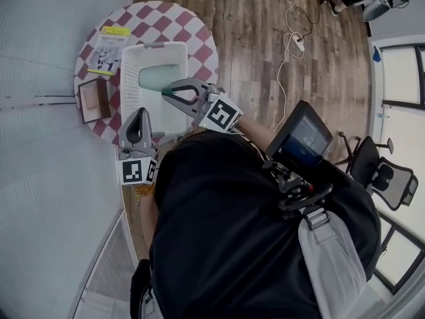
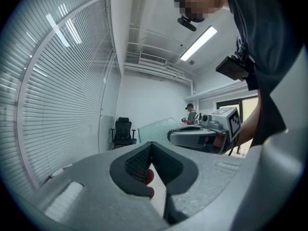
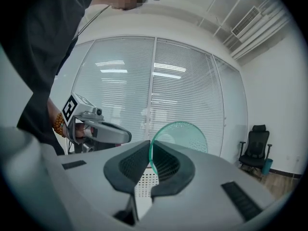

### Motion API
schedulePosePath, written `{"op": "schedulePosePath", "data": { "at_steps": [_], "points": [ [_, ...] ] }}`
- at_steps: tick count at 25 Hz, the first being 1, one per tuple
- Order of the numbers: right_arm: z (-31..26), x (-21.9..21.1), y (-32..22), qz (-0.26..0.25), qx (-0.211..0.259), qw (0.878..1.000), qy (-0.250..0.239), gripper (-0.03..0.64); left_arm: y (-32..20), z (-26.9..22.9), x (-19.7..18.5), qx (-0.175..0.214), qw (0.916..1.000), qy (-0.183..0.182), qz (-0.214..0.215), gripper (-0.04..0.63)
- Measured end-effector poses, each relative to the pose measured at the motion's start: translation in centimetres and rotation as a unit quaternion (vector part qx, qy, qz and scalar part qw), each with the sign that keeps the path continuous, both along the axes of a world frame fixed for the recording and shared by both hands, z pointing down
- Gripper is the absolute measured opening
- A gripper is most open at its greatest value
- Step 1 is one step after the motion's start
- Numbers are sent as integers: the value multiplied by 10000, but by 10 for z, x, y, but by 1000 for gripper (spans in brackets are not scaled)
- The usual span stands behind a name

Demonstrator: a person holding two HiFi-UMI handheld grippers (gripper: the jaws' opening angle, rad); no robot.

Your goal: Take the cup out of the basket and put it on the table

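Clamped in right gripper (image 3: 150, 160) by its near rim: cup (image 3: 185, 136), sideways over basket (image 1: 174, 47), base pointing far-left; table (image 1: 203, 50) showing right.

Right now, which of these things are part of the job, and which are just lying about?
Part of the job: cup, right gripper pinching its rim, basket, table.
Lying about: booklet, brown box, power strip, office chair.
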State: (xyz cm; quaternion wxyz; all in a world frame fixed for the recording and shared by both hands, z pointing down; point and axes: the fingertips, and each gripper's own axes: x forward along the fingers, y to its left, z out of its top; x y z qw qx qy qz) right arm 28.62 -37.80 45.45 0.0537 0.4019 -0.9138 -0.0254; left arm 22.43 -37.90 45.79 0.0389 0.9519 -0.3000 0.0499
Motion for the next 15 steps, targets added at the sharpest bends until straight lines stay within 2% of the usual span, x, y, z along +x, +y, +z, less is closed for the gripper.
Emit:
{"op": "schedulePosePath", "data": {
  "at_steps": [7,11,15],
  "points": [
    [24,0,-2,-5,-177,9998,98,26,4,20,2,105,9996,-104,229,5],
    [34,3,-1,0,-328,9994,79,26,0,28,-1,-5,9999,27,117,5],
    [42,2,-1,-1,-404,9992,57,26,1,40,1,-6,9997,-155,181,5]
  ]
}}
